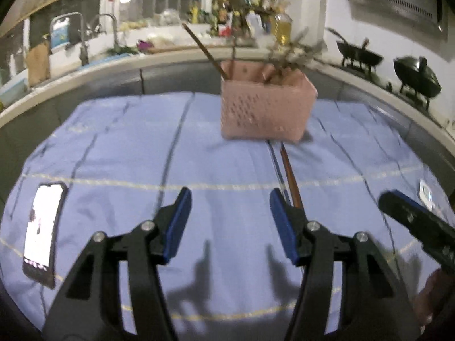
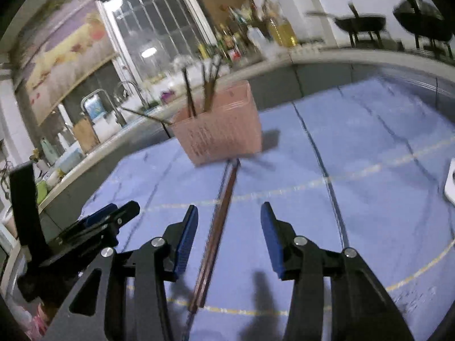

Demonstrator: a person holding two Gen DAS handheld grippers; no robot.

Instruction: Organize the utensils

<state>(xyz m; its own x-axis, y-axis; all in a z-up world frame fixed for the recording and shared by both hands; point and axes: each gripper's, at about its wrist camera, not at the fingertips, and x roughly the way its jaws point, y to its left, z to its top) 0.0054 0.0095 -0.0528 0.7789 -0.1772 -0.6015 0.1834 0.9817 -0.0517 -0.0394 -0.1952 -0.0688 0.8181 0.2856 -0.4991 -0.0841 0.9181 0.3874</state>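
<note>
A pink perforated basket [image 1: 267, 108] [image 2: 221, 130] stands on the blue cloth [image 1: 128, 156] with several brown sticks upright in it. A pair of brown chopsticks [image 1: 290, 176] [image 2: 219, 227] lies flat on the cloth, running from the basket's foot toward me. My left gripper [image 1: 230, 196] hovers over the cloth, open and empty, with the chopsticks just beyond its right finger. My right gripper [image 2: 229, 210] is open too. The chopsticks lie on the cloth in the gap between its blue pads [image 2: 187, 233], which do not touch them. Each gripper shows at the edge of the other's view.
A lit phone [image 1: 42, 227] lies at the cloth's left side. A small white device [image 1: 425, 193] [image 2: 450, 182] sits at its right edge. Behind the table runs a counter with a sink tap [image 1: 111, 28], bottles [image 1: 281, 25] and two black woks [image 1: 415, 76].
</note>
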